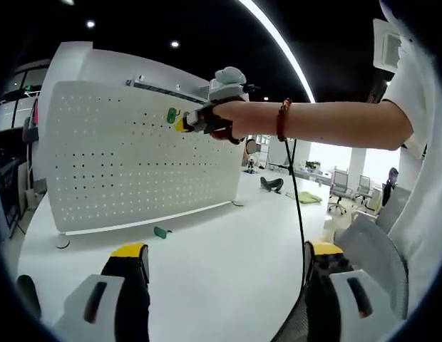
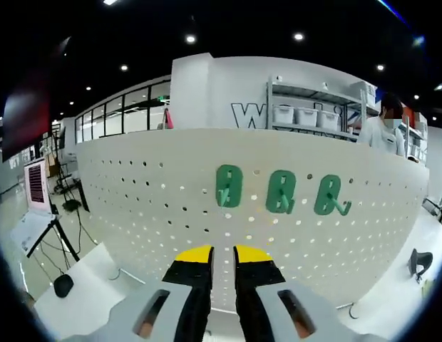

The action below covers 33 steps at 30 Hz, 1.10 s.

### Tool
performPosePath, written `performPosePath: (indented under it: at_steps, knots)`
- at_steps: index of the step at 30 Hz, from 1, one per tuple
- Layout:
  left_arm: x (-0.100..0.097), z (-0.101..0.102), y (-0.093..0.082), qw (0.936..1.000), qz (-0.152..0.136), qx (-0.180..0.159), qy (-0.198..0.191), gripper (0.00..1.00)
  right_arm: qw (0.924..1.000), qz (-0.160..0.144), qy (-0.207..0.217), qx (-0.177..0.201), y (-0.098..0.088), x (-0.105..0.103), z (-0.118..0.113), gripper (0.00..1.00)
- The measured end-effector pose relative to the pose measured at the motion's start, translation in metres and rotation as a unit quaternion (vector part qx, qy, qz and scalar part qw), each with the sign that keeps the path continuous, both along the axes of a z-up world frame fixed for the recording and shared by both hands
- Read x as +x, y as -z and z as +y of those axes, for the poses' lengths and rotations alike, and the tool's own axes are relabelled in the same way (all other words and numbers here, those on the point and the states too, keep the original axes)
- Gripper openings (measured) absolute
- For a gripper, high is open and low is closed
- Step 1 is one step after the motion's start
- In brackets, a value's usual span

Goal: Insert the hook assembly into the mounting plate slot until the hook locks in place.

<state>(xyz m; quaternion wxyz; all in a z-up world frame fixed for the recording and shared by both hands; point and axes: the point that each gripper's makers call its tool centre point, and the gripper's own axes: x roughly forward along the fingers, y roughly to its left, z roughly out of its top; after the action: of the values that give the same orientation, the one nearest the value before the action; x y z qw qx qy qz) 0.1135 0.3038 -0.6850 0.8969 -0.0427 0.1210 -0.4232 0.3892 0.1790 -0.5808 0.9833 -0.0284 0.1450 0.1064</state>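
Note:
A white pegboard plate stands upright on the white table. In the right gripper view the plate is close ahead, with three green hooks on it: one straight above my jaws and two more to the right. My right gripper points at the plate, jaws shut with nothing seen between them. In the left gripper view, a person's arm holds this right gripper against the board beside a green hook. Another green hook lies on the table. My left gripper is held back, open and empty.
A black cable hangs from the arm. A dark object lies on the table behind the board's right end. Office chairs stand at the right. A shelf with bins and a person are behind the board.

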Motion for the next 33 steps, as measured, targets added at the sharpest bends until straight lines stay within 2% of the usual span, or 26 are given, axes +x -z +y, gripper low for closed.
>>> performPosePath:
  at_steps: [19,33]
  knots:
    - [0.001,-0.001,0.008,0.9998,0.018,0.008,-0.002,0.9,0.9987,0.047,-0.021,0.002,0.057,-0.023,0.011,0.1]
    - [0.004,0.001,0.012,0.9997,0.024,0.011,-0.002,0.9,0.9958,0.083,-0.038,0.003,0.095,-0.031,0.015,0.1]
